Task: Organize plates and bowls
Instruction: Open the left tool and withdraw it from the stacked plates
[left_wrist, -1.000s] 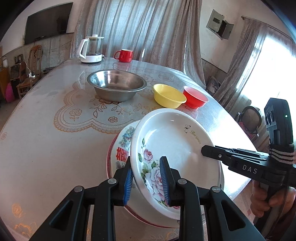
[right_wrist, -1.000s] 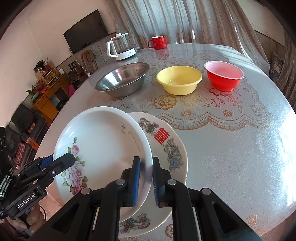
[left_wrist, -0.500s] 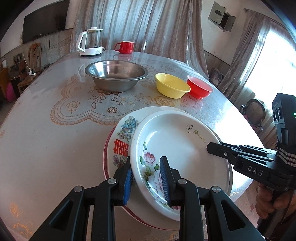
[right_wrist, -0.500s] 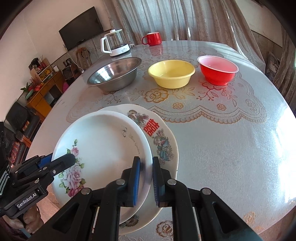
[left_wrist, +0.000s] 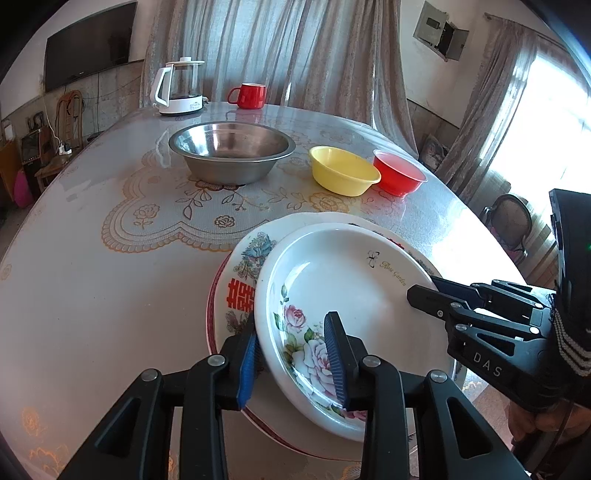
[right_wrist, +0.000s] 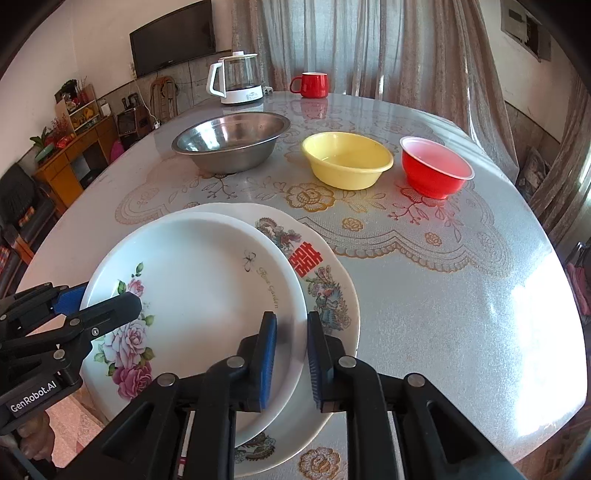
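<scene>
A white rose-pattern plate (left_wrist: 351, 295) (right_wrist: 199, 280) lies on a larger plate (left_wrist: 240, 273) (right_wrist: 325, 280) marked with a red character, near the table's front edge. My left gripper (left_wrist: 291, 360) (right_wrist: 103, 301) straddles the rose plate's near-left rim. Its jaws are opening and the blue pads stand clear of the rim. My right gripper (right_wrist: 291, 360) (left_wrist: 428, 291) straddles the opposite rim, its jaws also opening with a gap at each pad. Farther back stand a steel bowl (left_wrist: 231, 147) (right_wrist: 229, 144), a yellow bowl (left_wrist: 343, 173) (right_wrist: 347, 158) and a red bowl (left_wrist: 399, 177) (right_wrist: 436, 170).
A glass kettle (left_wrist: 181, 86) and a red mug (left_wrist: 249, 96) stand at the far edge of the round table (left_wrist: 92, 258), before curtains. A chair (left_wrist: 511, 221) sits to the right of the table. A wooden sideboard (right_wrist: 74, 155) is off to the left.
The rose plate has come down flat onto the larger plate. Both grippers' pads, earlier pinched on its rim, now stand apart from it.
</scene>
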